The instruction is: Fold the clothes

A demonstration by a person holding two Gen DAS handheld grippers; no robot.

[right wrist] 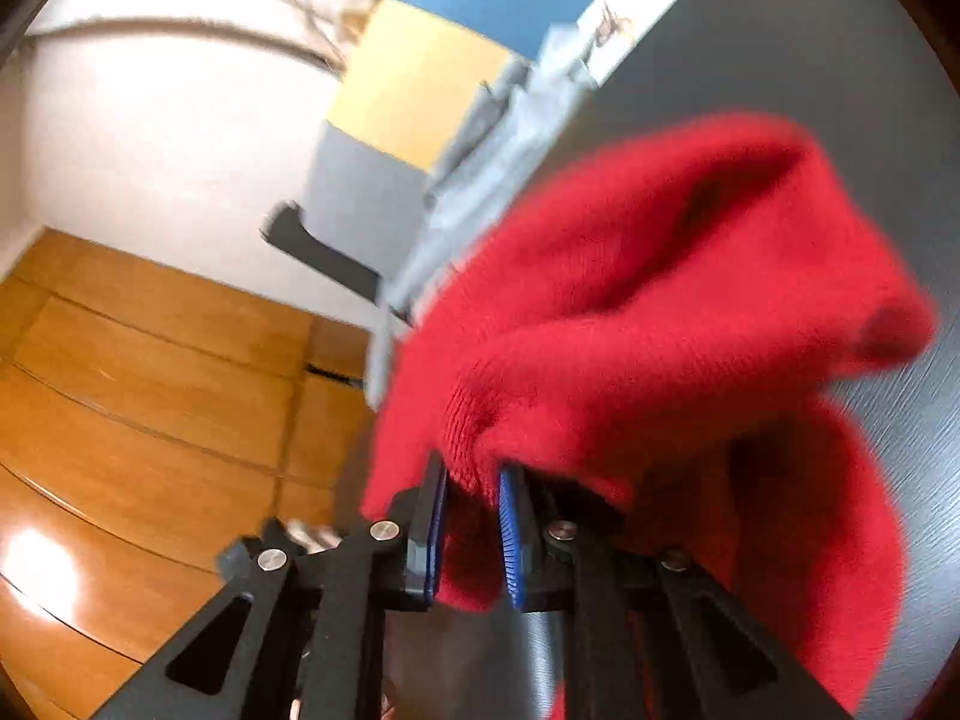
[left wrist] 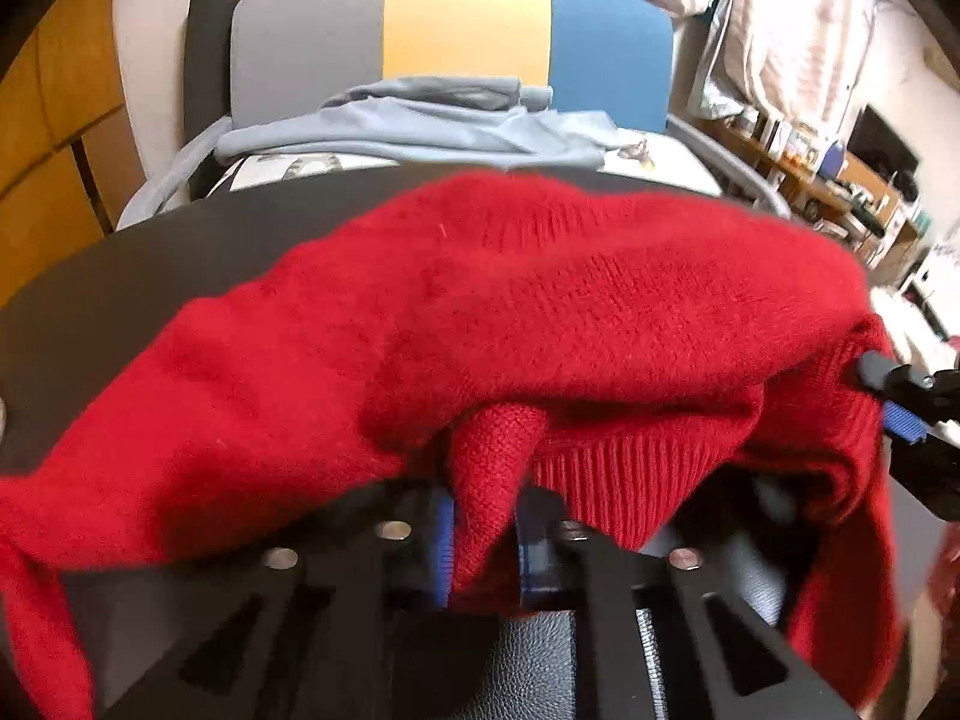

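A red knitted sweater point(left wrist: 540, 312) lies bunched across the dark table point(left wrist: 120, 276). My left gripper point(left wrist: 483, 540) is shut on a pinched fold of the sweater, red knit filling the gap between its blue pads. At the right edge of the left wrist view, my right gripper point(left wrist: 894, 402) clamps the sweater's ribbed edge. In the right wrist view the same red sweater point(right wrist: 648, 300) hangs in a blurred bundle above the table point(right wrist: 810, 60), and my right gripper point(right wrist: 471, 534) is shut on a fold of it between its blue pads.
Behind the table stands a chair point(left wrist: 450, 30) with a grey, yellow and blue back, a pale blue garment point(left wrist: 420, 126) piled on its seat. Cluttered shelves point(left wrist: 840, 180) line the right. A wooden floor point(right wrist: 150, 390) lies beyond the table's edge.
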